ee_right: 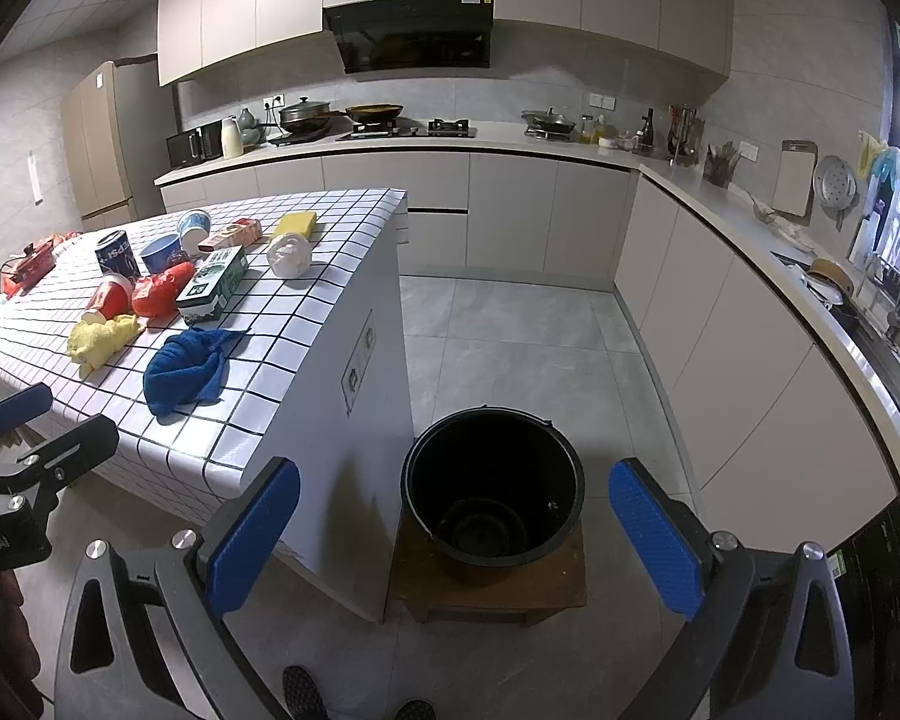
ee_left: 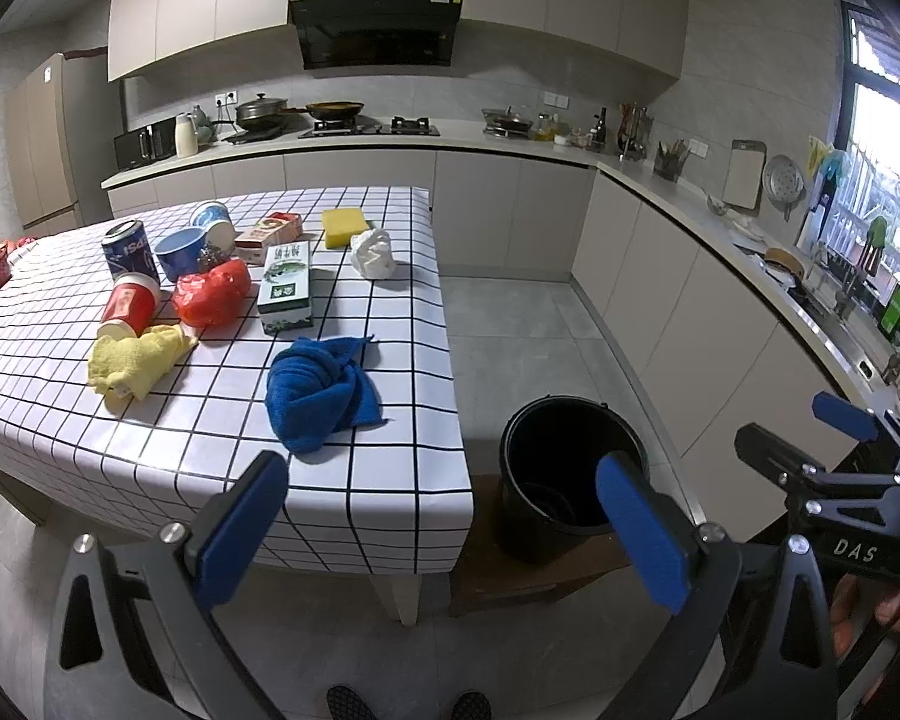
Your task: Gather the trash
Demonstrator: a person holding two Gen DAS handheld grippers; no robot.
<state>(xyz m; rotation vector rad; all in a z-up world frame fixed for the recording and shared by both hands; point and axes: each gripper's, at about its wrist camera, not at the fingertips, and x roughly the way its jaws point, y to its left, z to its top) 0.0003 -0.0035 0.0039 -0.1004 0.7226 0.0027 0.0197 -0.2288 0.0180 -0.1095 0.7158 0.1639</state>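
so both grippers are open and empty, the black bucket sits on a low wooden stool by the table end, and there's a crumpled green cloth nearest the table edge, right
Not quite: the crumpled cloth nearest the edge of the checked table is blue, not green, as the left wrist view shows. The rest holds: the left hand-held gripper and right hand-held gripper are open and empty, and the round black plastic bucket sits on the low wooden stool.

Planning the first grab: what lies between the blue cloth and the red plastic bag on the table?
In the left wrist view, only bare checked tablecloth lies between the blue cloth and red plastic bag; the green carton stands just beside that stretch.
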